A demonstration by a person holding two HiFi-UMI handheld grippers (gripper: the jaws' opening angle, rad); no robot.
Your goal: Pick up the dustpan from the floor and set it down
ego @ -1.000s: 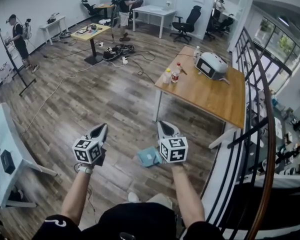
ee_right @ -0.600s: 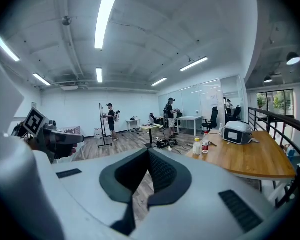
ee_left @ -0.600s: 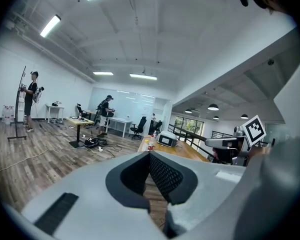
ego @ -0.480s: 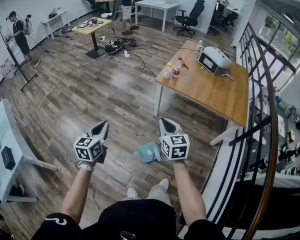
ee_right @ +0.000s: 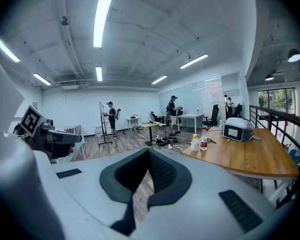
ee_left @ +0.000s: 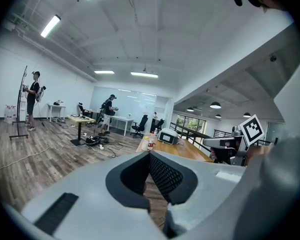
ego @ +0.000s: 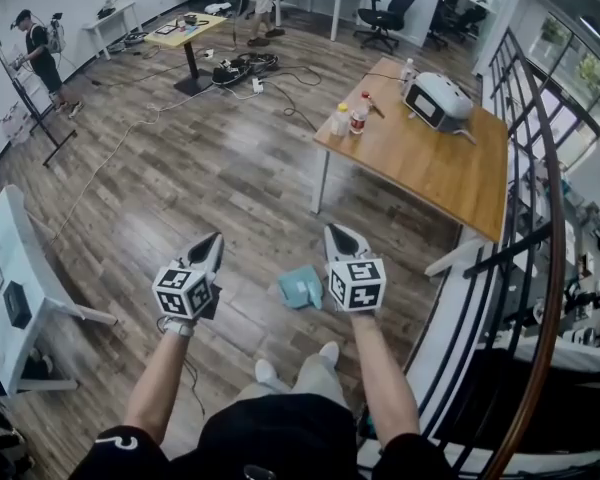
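The dustpan [ego: 300, 288] is a small teal piece lying flat on the wooden floor, seen only in the head view. It lies between my two grippers, right beside the right gripper's marker cube. My left gripper [ego: 212, 238] is held out over the floor to the dustpan's left, shut and empty. My right gripper [ego: 338, 230] hangs just right of the dustpan, also shut with nothing in it. Both point forward and slightly down, well above the floor. In the left gripper view the left gripper's [ee_left: 150, 154] jaw tips meet; the right gripper's [ee_right: 149, 151] tips meet in its own view too.
A wooden table [ego: 430, 178] stands ahead on the right with two bottles [ego: 348, 118] and a white appliance [ego: 438, 101]. A dark railing [ego: 528, 218] runs along the right. A white table [ego: 10, 268] is at the left. Cables [ego: 250, 68] and people are farther back.
Both grippers have moved forward and a little lower together, still shut. The person's shoes have come into view below the dustpan, and the wooden table looks nearer.
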